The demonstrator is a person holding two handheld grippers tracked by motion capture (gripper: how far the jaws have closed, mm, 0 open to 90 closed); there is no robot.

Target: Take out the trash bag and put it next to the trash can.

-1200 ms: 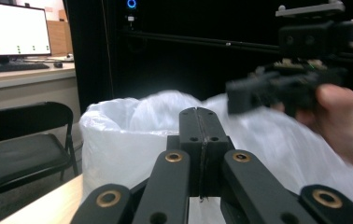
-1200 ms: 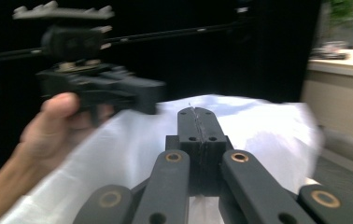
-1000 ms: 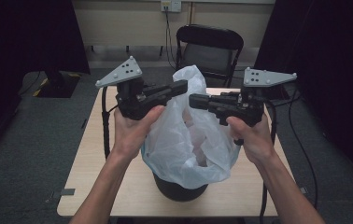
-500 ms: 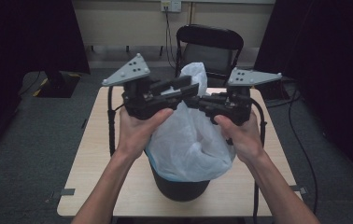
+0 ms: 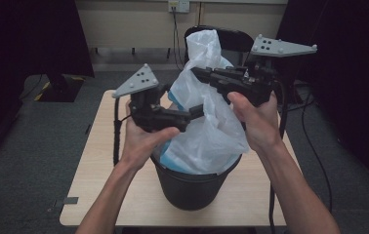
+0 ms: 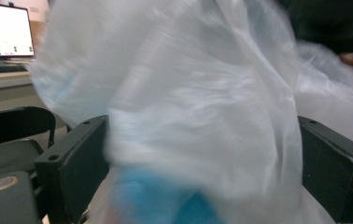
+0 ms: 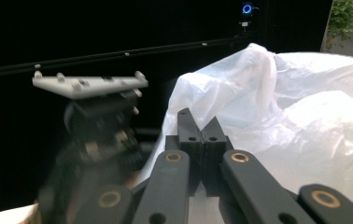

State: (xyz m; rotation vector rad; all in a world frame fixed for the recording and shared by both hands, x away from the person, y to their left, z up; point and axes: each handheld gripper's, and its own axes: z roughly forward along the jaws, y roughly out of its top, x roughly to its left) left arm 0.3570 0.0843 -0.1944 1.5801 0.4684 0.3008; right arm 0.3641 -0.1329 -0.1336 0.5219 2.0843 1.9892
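Bag lifted from bin
Right hand-held gripper clamped on bag, now raised; left hand-held gripper jaws just opened, bag loose between; bin on worktop.

Left tool just opened, right tool clamped

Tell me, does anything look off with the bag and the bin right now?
Yes. The white bag isn't seated in the black bin: it is bunched up and pulled high above the rim. The right gripper pinches its top, and the left gripper has just been opening, the plastic loose between its jaws.
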